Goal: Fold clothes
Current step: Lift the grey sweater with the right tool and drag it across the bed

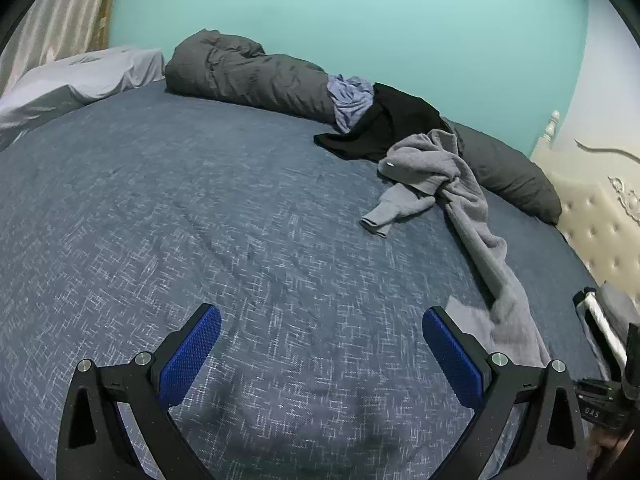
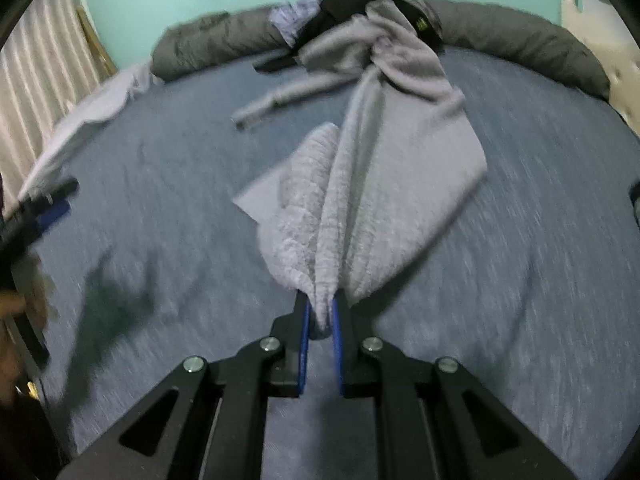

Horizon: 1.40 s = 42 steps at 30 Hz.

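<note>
Bedding comes first by size: the blue bedspread [image 1: 200,220] is taking up most of both views, with a rolled dark grey duvet [image 1: 248,76] lying along its far edge against the wall. Heaped against that roll are a black garment [image 1: 396,120] and a crumpled lilac garment [image 1: 352,100], neither of them folded.

From that heap the grey sweater [image 2: 384,152] is being drawn out in a long band toward the near edge of the bed. Its long axis is running almost straight away from the right gripper [image 2: 320,316], whose jaws are being pressed together on a bunched end of the knit (which end of the garment cannot be told). The cloth is fanning out ahead of the pads and narrowing to a twist near the heap, with one sleeve [image 1: 396,212] lying off to the left side, cuff resting on the spread.

The left gripper [image 1: 320,344] is being held over bare bedspread with its jaws spread wide and nothing between them. In the left wrist view the sweater's near part is lying just beyond and to the right of the right-hand pad, so the free sleeve and the slack left edge are judged nearer to this gripper. Blur in the right wrist view suggests that the cloth is being moved.
</note>
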Motion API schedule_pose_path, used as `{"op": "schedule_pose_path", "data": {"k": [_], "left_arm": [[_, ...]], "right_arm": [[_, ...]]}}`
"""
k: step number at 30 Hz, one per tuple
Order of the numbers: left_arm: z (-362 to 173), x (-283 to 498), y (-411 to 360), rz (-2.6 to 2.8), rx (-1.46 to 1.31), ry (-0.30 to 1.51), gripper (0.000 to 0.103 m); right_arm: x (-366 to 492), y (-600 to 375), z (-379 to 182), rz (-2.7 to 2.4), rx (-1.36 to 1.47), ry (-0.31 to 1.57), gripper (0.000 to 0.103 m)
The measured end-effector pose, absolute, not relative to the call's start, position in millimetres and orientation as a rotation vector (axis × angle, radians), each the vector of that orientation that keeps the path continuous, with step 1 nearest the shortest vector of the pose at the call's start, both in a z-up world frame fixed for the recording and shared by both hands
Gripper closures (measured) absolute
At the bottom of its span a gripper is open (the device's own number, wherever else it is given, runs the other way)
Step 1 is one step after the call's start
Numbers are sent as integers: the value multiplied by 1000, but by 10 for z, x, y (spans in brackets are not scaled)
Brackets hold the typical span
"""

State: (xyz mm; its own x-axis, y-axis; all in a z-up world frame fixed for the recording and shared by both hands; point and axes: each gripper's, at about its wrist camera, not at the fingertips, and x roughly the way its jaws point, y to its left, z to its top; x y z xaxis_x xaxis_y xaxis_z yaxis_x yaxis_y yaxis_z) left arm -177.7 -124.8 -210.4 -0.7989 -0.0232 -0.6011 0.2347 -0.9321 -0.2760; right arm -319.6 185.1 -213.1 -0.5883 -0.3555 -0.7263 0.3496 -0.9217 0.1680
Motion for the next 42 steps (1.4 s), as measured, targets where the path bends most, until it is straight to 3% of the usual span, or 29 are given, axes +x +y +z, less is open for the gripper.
{"op": "schedule_pose_path", "data": {"k": [5, 9, 15, 21, 22, 23, 26, 31, 42], "left_arm": [[-2150, -1837, -1273, -2795, 960, 533, 0], [-2184, -1888, -1291, -2789, 970, 551, 0], [-2231, -1941, -1266, -2791, 986, 546, 0], [-2278, -1965, -1240, -2789, 1014, 533, 0], [-2284, -1972, -1233, -2790, 1017, 522, 0], [-2293, -1974, -1224, -2790, 1020, 513, 0], [-2315, -1986, -1184, -2792, 1038, 498, 0], [-2288, -1962, -1148, -2801, 1025, 475, 0], [-2242, -1845, -1174, -2801, 1002, 451, 0]], "right_arm": [[-3095, 2111, -2048, -2589, 1134, -71, 86], [-3234, 2111, -1887, -2642, 1055, -92, 44], [-3950, 1654, -2164, -2589, 1198, 32, 40], [-4505, 1459, -2687, -2512, 1408, 12, 44], [-4560, 1459, -2758, -2501, 1442, 14, 54], [-4553, 1468, -2802, -2492, 1458, 25, 82], [-4466, 1497, -2873, -2468, 1466, 65, 91], [-3955, 1668, -2697, -2461, 1336, 97, 93], [-2631, 2630, -2642, -2285, 1487, 167, 93]]}}
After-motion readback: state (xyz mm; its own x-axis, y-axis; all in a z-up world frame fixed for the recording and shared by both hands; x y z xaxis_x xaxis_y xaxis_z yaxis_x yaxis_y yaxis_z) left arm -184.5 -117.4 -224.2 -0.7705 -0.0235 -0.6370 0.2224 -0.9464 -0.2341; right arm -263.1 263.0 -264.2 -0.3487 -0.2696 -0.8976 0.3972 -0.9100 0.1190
